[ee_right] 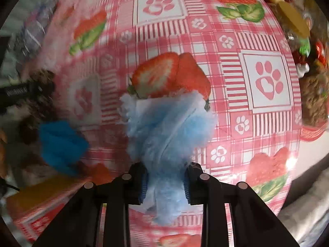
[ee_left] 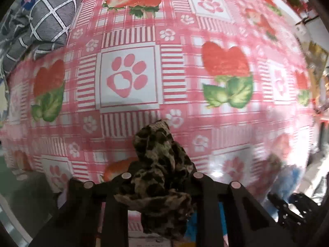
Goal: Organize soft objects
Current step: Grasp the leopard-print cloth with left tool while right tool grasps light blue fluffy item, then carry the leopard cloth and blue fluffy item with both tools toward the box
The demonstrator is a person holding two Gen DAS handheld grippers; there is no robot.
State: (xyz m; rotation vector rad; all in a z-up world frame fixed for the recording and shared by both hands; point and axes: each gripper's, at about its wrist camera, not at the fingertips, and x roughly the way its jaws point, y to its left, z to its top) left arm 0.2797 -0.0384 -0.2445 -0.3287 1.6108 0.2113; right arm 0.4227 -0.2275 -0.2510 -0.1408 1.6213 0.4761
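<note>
A leopard-print soft cloth hangs bunched between the black fingers of my left gripper, which is shut on it above the pink strawberry-and-paw tablecloth. In the right wrist view, my right gripper is shut on a fluffy light blue cloth. The blue pads press on the cloth from both sides. The cloth spreads out ahead of the fingers over the tablecloth. Both grippers point down at the table.
A grey checked cushion lies at the table's far left. A bright blue fluffy item sits blurred at the left in the right wrist view, near a yellow-orange box. Brown plush things crowd the right edge.
</note>
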